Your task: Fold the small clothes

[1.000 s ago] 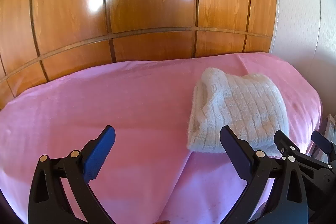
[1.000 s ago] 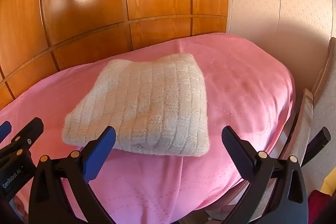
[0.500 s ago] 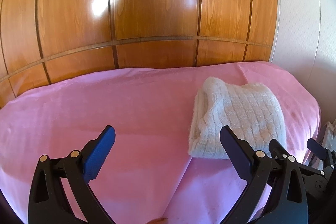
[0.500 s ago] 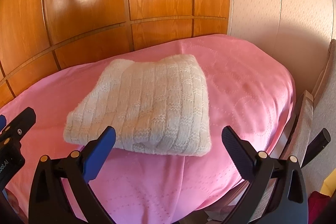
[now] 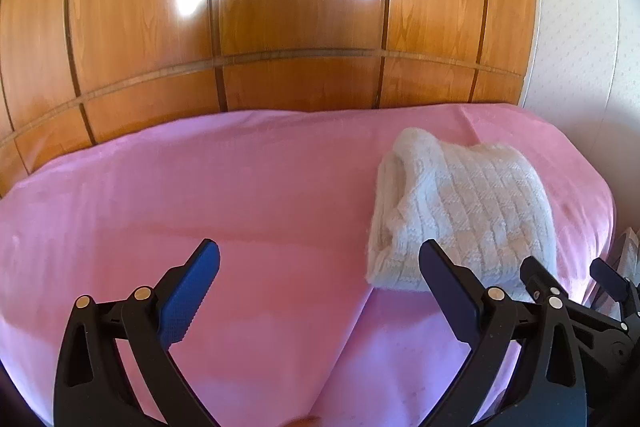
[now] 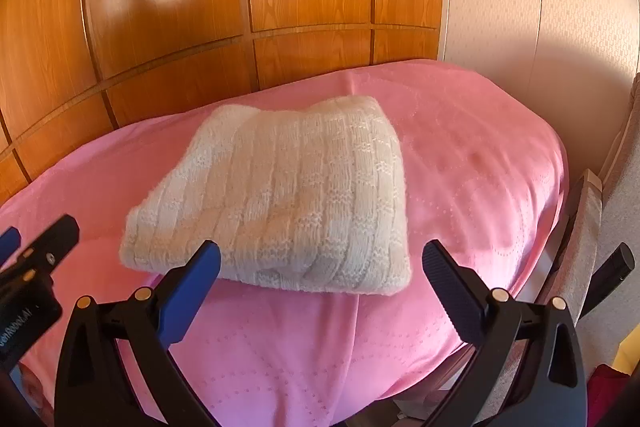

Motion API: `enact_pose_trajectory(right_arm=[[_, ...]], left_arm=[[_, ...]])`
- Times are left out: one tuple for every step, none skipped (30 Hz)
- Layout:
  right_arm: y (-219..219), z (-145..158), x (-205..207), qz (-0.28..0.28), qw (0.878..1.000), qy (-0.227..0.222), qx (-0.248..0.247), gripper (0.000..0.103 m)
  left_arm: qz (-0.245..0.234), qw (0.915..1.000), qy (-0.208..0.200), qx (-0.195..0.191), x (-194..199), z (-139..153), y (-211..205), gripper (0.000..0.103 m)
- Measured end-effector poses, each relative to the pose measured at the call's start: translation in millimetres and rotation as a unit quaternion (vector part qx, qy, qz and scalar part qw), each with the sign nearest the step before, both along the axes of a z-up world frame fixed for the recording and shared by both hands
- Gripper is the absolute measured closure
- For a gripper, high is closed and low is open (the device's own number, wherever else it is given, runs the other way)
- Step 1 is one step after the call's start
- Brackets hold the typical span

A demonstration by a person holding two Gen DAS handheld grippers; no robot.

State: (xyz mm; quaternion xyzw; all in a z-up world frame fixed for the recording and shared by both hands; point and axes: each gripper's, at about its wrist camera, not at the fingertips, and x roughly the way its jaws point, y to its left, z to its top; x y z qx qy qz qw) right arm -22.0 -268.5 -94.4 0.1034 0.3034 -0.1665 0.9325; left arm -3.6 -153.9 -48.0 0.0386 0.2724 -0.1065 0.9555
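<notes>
A cream knitted garment [image 6: 276, 195] lies folded into a thick square on the pink bedcover [image 6: 472, 187]. In the left wrist view the garment [image 5: 468, 211] lies at the right. My right gripper [image 6: 320, 263] is open and empty, just in front of the garment's near edge and apart from it. My left gripper [image 5: 320, 263] is open and empty over bare pink cover to the garment's left. The right gripper's fingers [image 5: 540, 275] show at the lower right of the left wrist view. The left gripper [image 6: 36, 247] shows at the left edge of the right wrist view.
A glossy wooden panelled wardrobe [image 5: 280, 7] rises behind the bed. A pale textured wall [image 6: 540, 7] stands at the right. The bed's right edge drops toward a grey upholstered piece [image 6: 588, 227] and a dark handle [image 6: 612, 267].
Both grippers have drawn back slightly from the folded garment and tilted up a little. The garment has not moved. Both stay open.
</notes>
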Motion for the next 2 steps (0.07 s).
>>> enact_pose_trajectory(right_arm=[[-0.1,-0.1,0.2,0.000,1.000,0.001,0.000,0.002],[0.0,-0.1,0.0,-0.001,1.000,0.001,0.000,0.002]], left_arm=[[0.003,1.0000,0.004,0.000,1.0,-1.2,0.5,0.004],[0.005,1.0000,0.006,0.000,1.5,-2.2,0.8,0.004]])
